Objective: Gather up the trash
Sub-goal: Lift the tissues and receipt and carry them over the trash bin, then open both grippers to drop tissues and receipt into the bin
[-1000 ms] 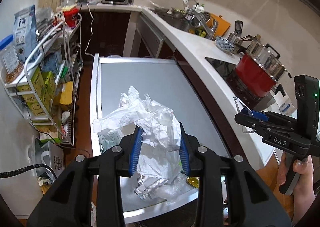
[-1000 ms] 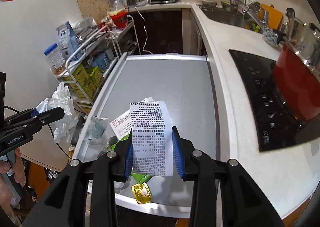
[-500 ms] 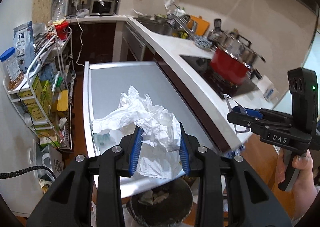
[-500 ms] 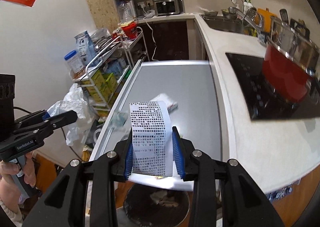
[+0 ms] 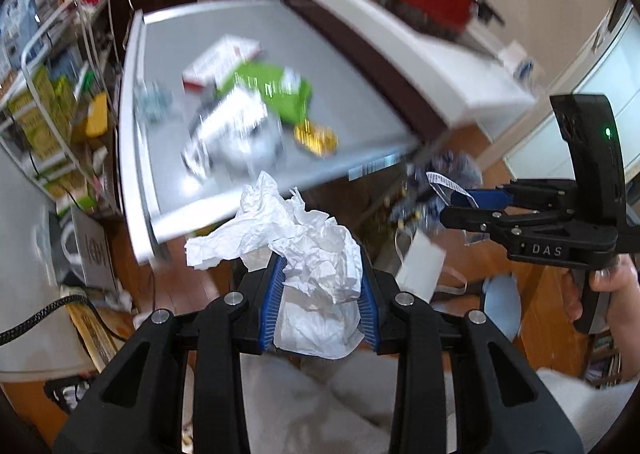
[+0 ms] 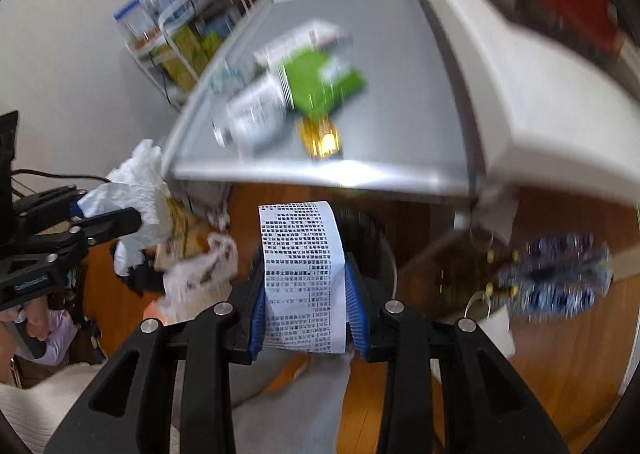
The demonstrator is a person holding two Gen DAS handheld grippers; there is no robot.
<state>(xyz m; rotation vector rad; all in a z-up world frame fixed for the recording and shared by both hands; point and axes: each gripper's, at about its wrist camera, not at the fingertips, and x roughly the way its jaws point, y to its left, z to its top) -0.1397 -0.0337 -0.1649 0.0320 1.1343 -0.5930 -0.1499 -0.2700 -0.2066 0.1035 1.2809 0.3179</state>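
A crumpled white paper wad (image 5: 316,254) is clamped between the blue-padded fingers (image 5: 272,298) of the left gripper (image 5: 320,294); its loose folds spill up and to the left beyond the fingertips. In the right wrist view the same wad is seen at the left edge, pinched in that black claw, off the near corner of the grey metal table (image 6: 400,94) and over the wooden floor (image 6: 560,374).

A long white printed receipt (image 6: 304,274) is held upright between the blue pads of the right gripper (image 6: 306,318), its top edge curling back away from the camera. In the left wrist view the right gripper appears at the right, closed on a thin strip of paper that curls out past its tips.

Behind the receipt a dark round bin (image 6: 368,246) is partly hidden; its contents cannot be made out.

Trash is left on the table, all blurred: a green wrapper (image 5: 280,94), a white and red carton (image 5: 220,58), a silver-white foil packet (image 5: 228,126) and a small gold foil wrapper (image 5: 316,138) lying close together near the front edge. A red pot (image 5: 432,2) is noted on the white counter (image 5: 420,54) beside the table.
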